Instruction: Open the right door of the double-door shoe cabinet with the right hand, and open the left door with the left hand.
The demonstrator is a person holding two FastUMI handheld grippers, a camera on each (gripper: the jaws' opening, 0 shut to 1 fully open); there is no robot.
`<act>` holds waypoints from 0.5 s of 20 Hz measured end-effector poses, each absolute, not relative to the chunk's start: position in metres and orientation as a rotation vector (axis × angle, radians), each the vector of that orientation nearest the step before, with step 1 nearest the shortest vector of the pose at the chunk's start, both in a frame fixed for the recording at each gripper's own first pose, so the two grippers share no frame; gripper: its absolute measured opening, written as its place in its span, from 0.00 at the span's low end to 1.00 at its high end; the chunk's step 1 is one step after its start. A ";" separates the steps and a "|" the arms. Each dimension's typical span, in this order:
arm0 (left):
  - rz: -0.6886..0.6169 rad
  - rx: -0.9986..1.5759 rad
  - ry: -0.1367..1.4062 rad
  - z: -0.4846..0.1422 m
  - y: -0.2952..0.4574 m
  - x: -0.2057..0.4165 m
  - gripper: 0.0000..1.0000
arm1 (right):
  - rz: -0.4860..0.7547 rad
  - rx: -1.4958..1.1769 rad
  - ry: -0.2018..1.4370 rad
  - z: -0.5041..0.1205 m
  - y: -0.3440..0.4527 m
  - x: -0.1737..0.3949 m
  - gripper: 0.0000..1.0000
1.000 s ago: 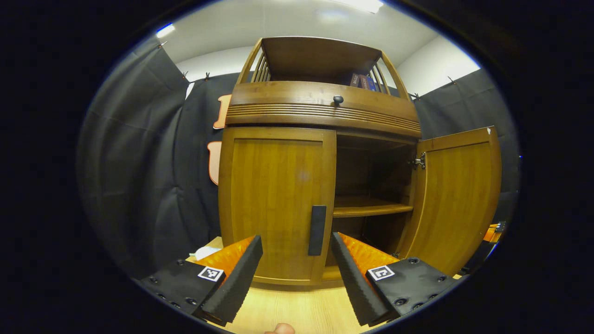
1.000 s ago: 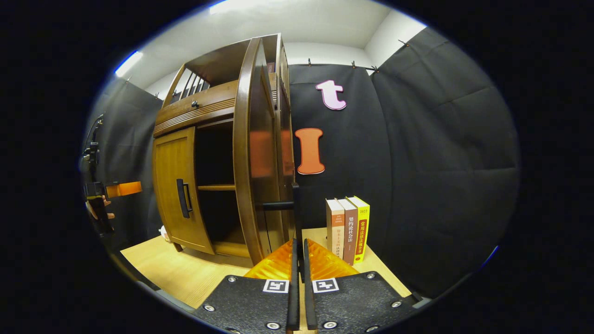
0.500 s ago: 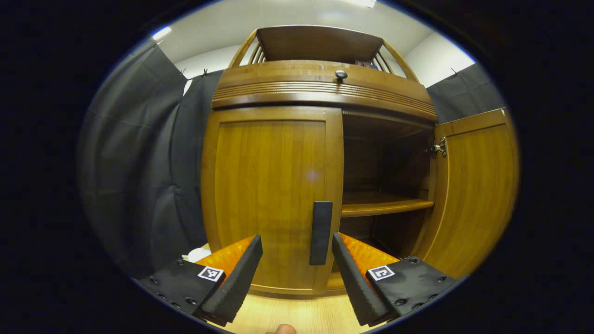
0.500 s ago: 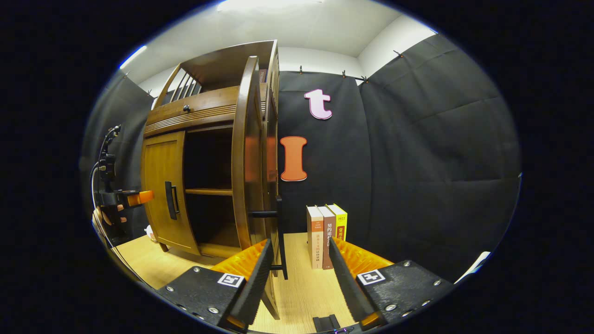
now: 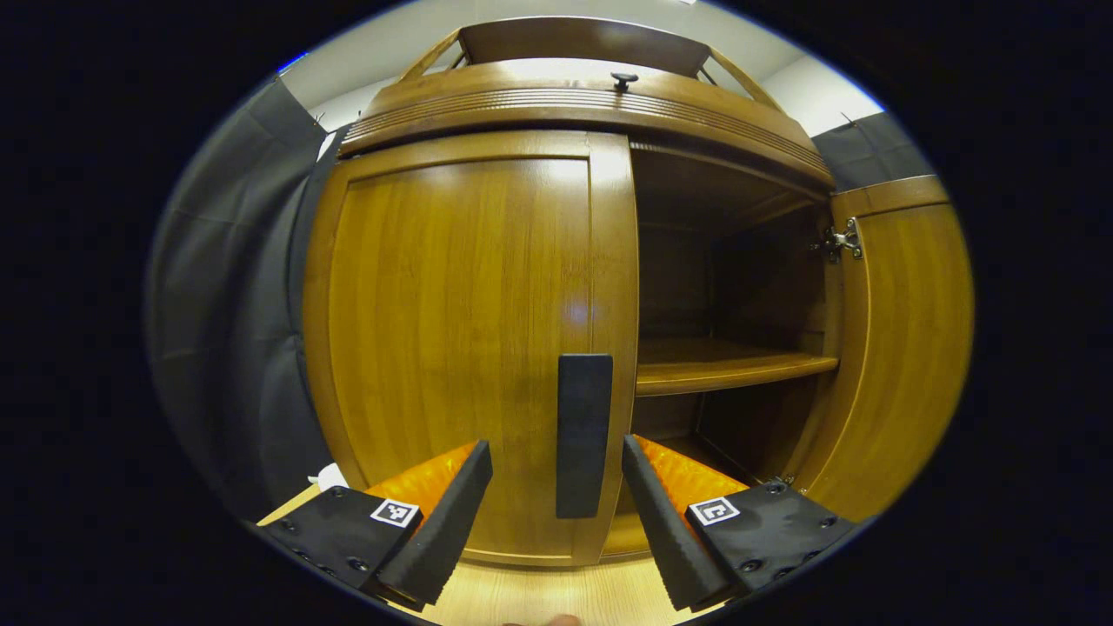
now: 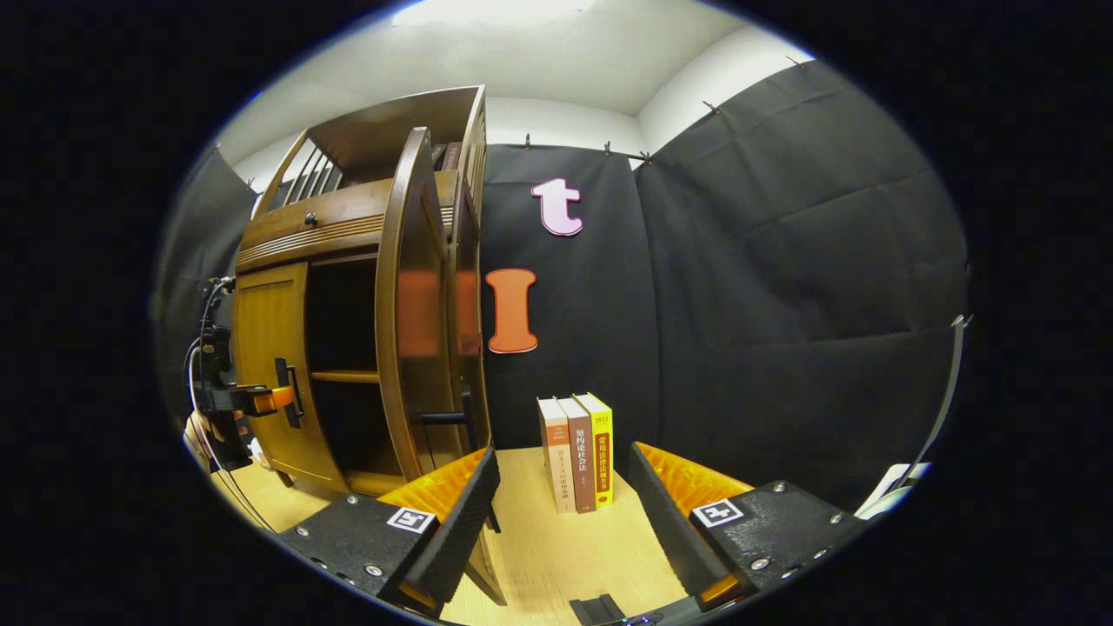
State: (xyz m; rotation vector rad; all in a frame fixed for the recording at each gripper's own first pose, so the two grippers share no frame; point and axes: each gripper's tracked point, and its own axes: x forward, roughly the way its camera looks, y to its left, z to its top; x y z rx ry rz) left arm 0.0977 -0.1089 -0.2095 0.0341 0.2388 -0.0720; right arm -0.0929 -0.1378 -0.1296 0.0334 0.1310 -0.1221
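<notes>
A: What is nearest in the left gripper view?

B: The left gripper (image 5: 556, 513), its fingers spread wide and grasping nothing. The dark handle (image 5: 583, 433) of the left door (image 5: 461, 330) stands upright in the gap between them, and I cannot tell whether either finger touches it.

A: And the door itself?

B: It sits flush in the front of the shoe cabinet (image 5: 574, 96), so it is closed. Beside it the right half is bare to the eye: a shelf (image 5: 722, 369) crosses the dark inside, and the right door (image 5: 896, 348) is swung out, with a metal hinge (image 5: 839, 242) at its upper inner edge. Above both doors runs a ribbed band with a small knob (image 5: 623, 80).

A: Now the right gripper view, near first.

B: The right gripper (image 6: 561, 522) is released too, fingers apart over the pale bench (image 6: 556, 556), holding nothing. Just beside its left finger the right door stands edge-on, open, its handle (image 6: 456, 419) sticking out towards the wall.

A: Farther back?

B: Three books (image 6: 576, 452) stand upright together on the bench, near the black cloth wall. To the left, past the open compartment, the left door is closed, and the left gripper, with a hand (image 6: 204, 428) behind it, sits right at that door's handle.
</notes>
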 end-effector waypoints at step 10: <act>-0.075 0.035 0.257 -0.221 -0.118 0.117 0.66 | -0.120 0.039 0.075 -0.112 -0.134 -0.104 0.92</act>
